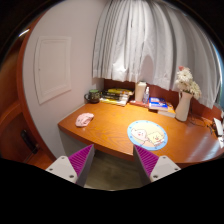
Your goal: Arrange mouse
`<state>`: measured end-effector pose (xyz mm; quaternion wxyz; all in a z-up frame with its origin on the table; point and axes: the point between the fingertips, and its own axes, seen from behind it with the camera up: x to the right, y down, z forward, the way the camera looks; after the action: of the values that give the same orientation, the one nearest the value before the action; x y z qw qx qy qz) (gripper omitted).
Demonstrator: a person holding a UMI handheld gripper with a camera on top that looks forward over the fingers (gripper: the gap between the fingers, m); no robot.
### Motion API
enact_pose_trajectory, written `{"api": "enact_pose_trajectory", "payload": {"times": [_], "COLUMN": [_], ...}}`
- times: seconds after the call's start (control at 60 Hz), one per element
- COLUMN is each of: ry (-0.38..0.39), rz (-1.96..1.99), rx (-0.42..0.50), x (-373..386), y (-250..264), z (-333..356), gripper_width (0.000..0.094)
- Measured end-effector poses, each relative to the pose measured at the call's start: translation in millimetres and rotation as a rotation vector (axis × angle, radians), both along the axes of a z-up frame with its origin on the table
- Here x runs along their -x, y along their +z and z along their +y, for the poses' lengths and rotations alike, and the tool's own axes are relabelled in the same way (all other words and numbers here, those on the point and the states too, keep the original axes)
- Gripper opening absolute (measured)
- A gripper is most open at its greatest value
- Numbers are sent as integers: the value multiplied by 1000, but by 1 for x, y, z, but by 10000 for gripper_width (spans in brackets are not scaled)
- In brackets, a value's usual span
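the approach looks barely begun: the gripper (113,165) hangs spread and empty well short of the desk (110,125), while the pink mouse (84,119) lies beyond its left finger, so next comes reaching there.

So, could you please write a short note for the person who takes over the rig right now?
Gripper: open, nothing between its pink-padded fingers, held back from the wooden desk.
Small pink computer mouse: lies on the desk near the wall end, ahead of the fingers and apart from them.
Round light-blue mouse pad with a cartoon print: lies near the desk's front edge, nothing on it.
Done: nothing yet; the mouse is untouched.
Left: go to the mouse, grasp it and arrange it, probably on the round pad.
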<state>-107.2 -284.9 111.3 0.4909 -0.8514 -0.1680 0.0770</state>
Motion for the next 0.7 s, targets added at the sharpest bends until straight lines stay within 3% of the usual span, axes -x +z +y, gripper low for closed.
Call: {"api": "enact_pose_trajectory", "payload": {"times": [0.25, 0.433, 0.7], "ry": [-50, -61, -142], "rz": [-10, -34, -35], "rx": [111, 139, 167], "x": [116, 189, 246], "y": [-69, -91, -116], "z": [21, 68, 159], "gripper_width": [788, 787, 786]}}
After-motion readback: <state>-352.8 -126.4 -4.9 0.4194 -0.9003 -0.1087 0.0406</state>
